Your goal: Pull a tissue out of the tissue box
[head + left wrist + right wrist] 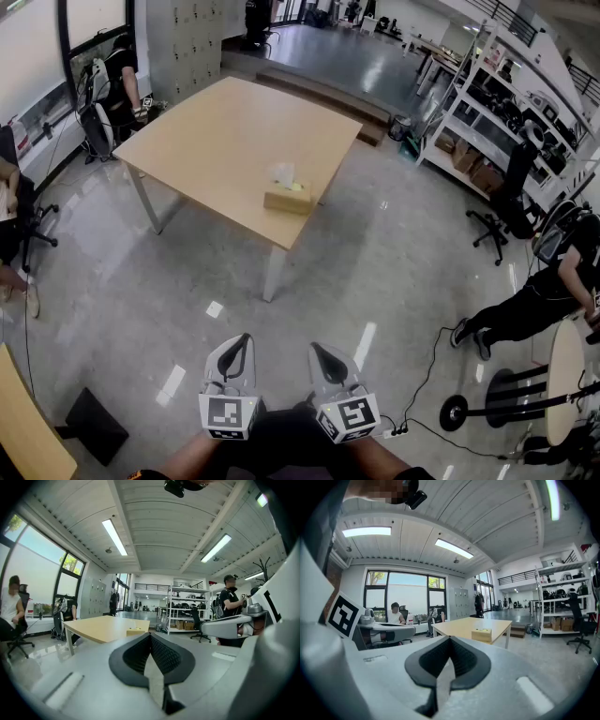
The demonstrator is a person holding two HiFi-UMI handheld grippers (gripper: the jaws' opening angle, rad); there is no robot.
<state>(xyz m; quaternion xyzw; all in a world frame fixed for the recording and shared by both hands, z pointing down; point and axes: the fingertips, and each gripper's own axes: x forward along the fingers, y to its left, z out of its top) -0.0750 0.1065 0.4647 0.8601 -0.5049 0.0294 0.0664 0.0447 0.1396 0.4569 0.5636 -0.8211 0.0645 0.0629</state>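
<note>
A tan tissue box [288, 201] with a white tissue [282, 174] sticking up from its slot stands near the front edge of a light wooden table [225, 131], well ahead of me. Both grippers are held low and close to my body, far short of the table. My left gripper [245, 338] is shut with nothing in it, and so is my right gripper [315, 348] beside it. In the left gripper view the box [136, 631] shows just above the closed left gripper [150, 635]. The right gripper view has the box [481, 635] to the right of the closed right gripper [450, 638].
Grey floor lies between me and the table. Metal shelves [506, 103] and an office chair [506, 202] stand at the right, where a person in black [534, 300] sits by a round table [562, 375]. Other people sit at the left [14, 216]. A cable [427, 375] crosses the floor.
</note>
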